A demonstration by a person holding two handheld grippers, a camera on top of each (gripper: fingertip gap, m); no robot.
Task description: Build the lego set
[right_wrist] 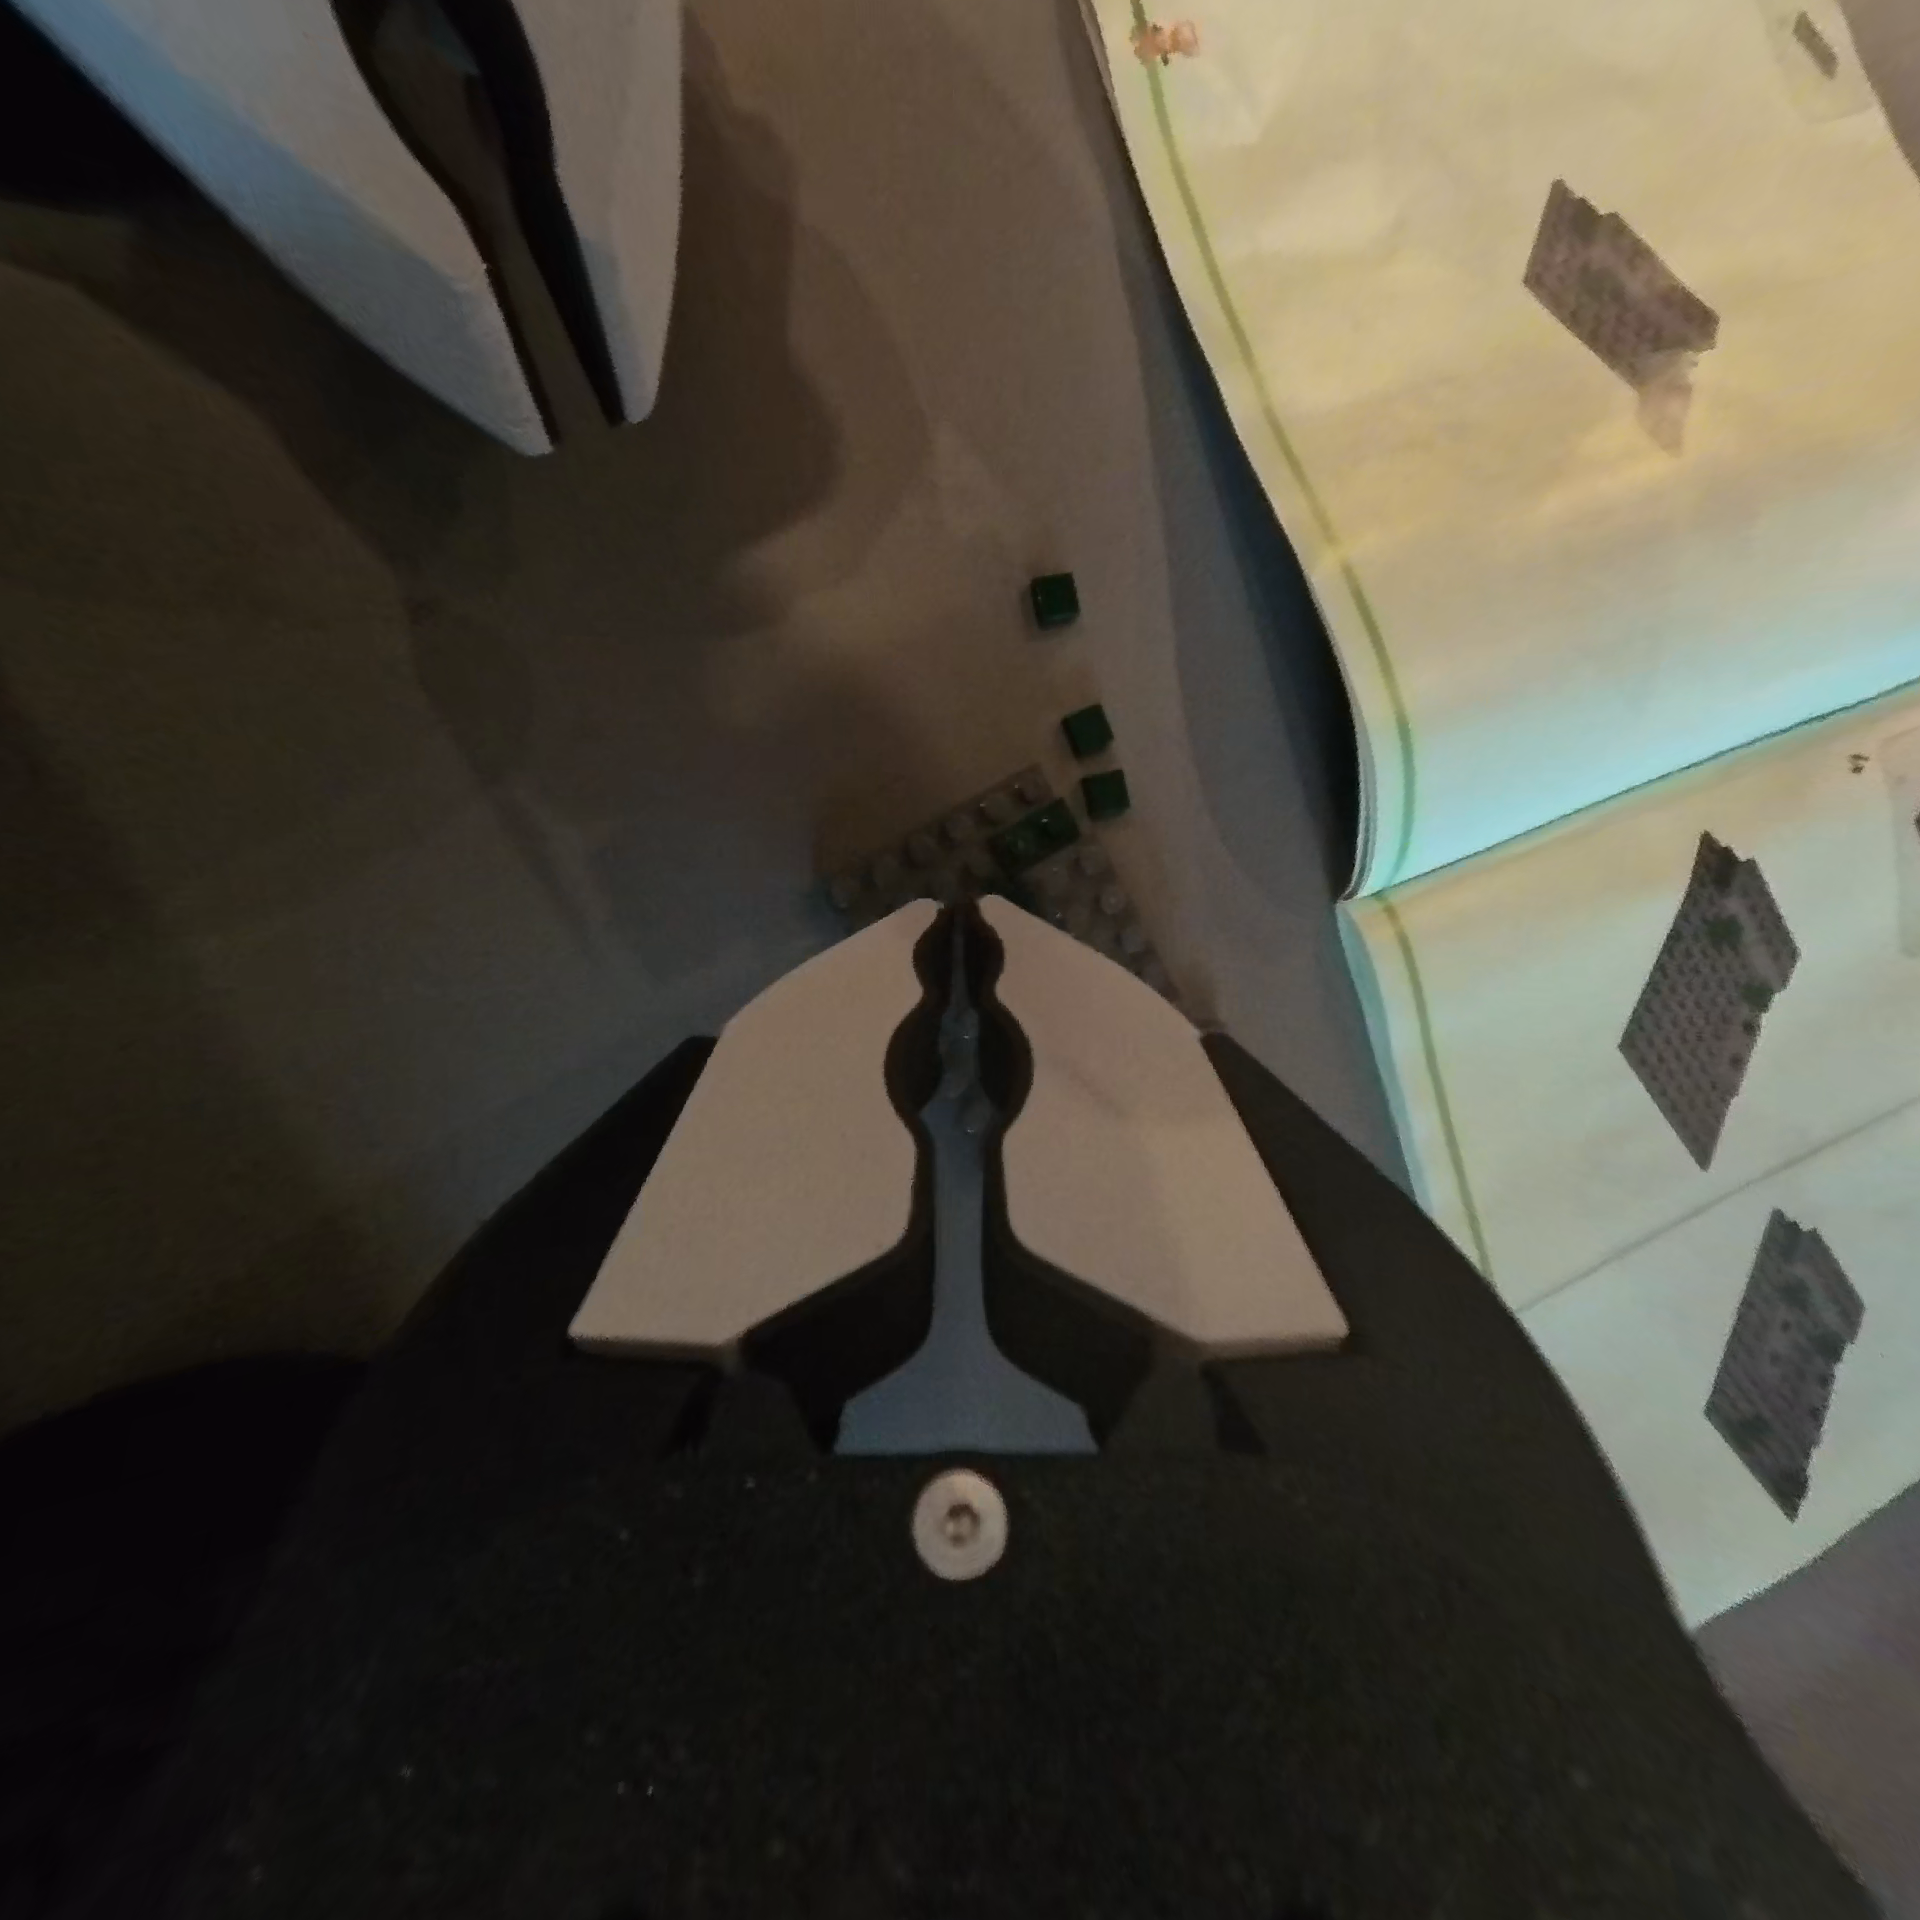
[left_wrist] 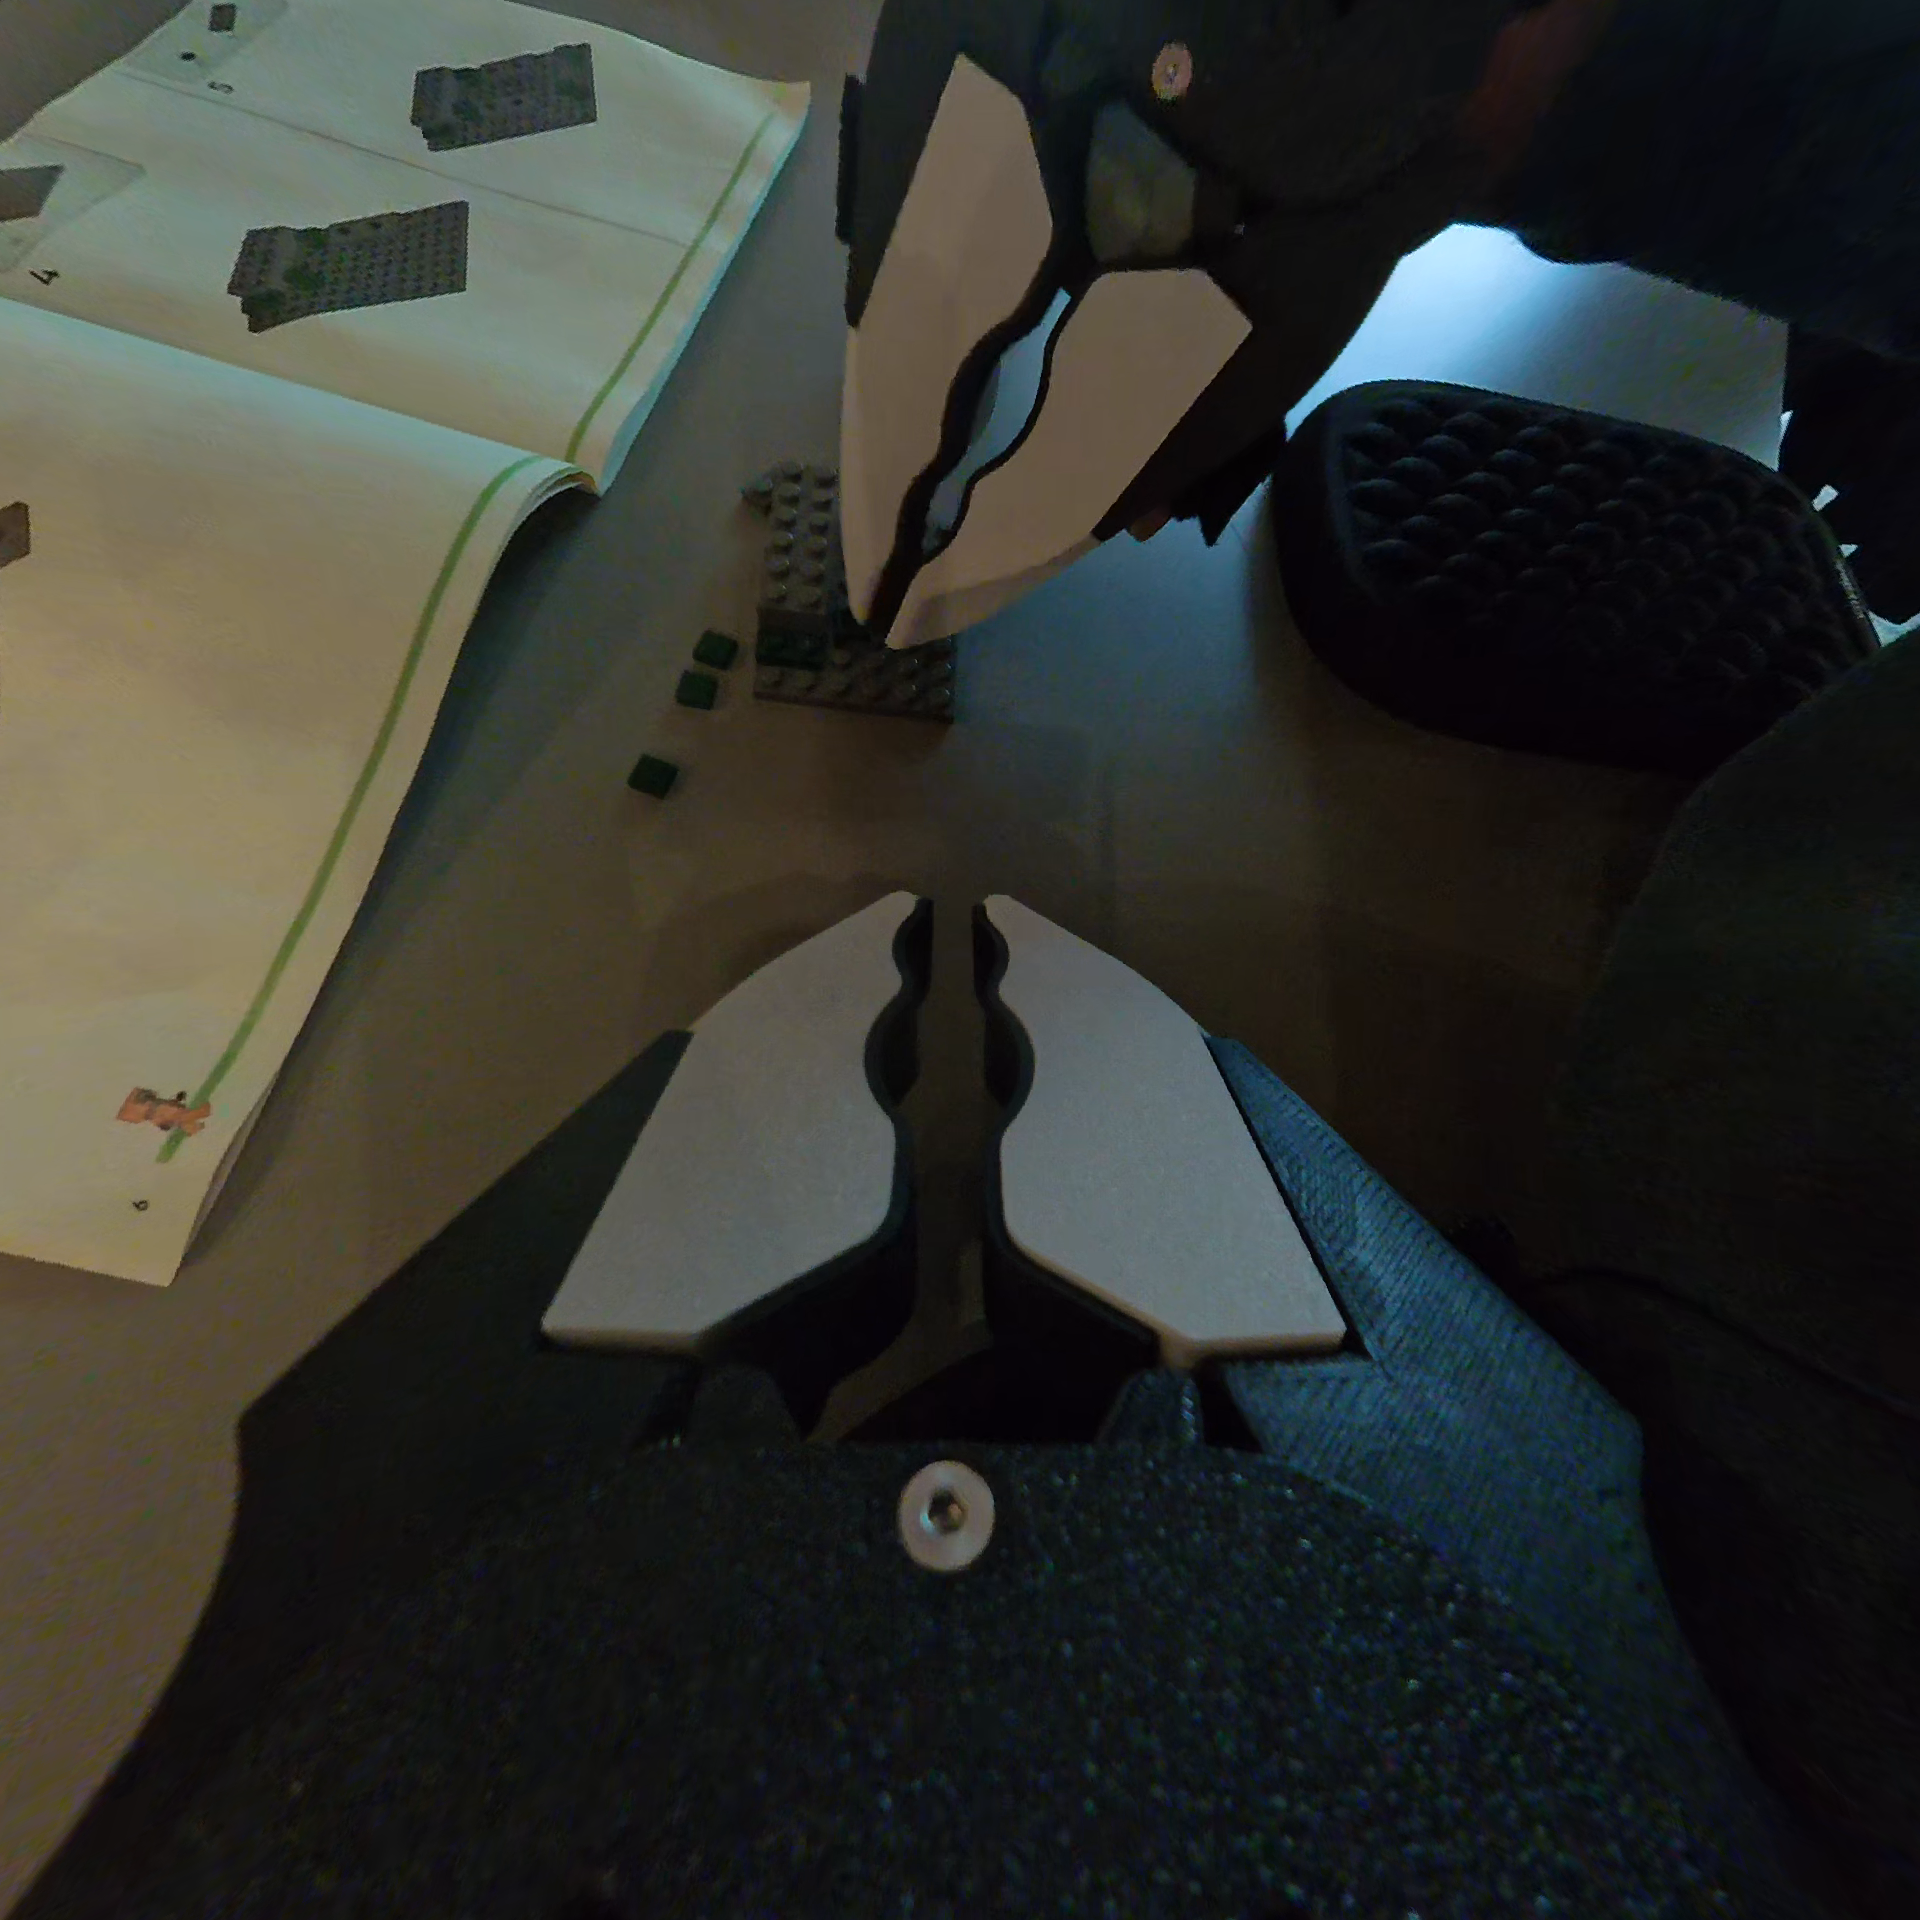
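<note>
Resting flat on the counter (left_wrist: 1091,790), the grey studded plate (left_wrist: 894,681) is light, stiff, best pinched by its edges. Right gripper (left_wrist: 883,620) tips nearly closed above it; left gripper (left_wrist: 953,909) narrow, empty, at six o'clock.

Loose bricks (left_wrist: 694,688) — between booklet (left_wrist: 260,644) and baseplate (left_wrist: 831,592)

Grey table (left_wrist: 1091,790), dim light. On it: open booklet (left_wrist: 260,582) at left w/ green stripe near page edges, pics of grey plates. Grey studded plate (left_wrist: 883,681) just right of booklet, a dark green piece on its near-left corner. 3 small dark green tiles (left_wrist: 654,775) loose beside plate's left edge, 2 close together, 1 apart. Black textured pad (left_wrist: 1558,571) at right, well apart from plate.
</note>
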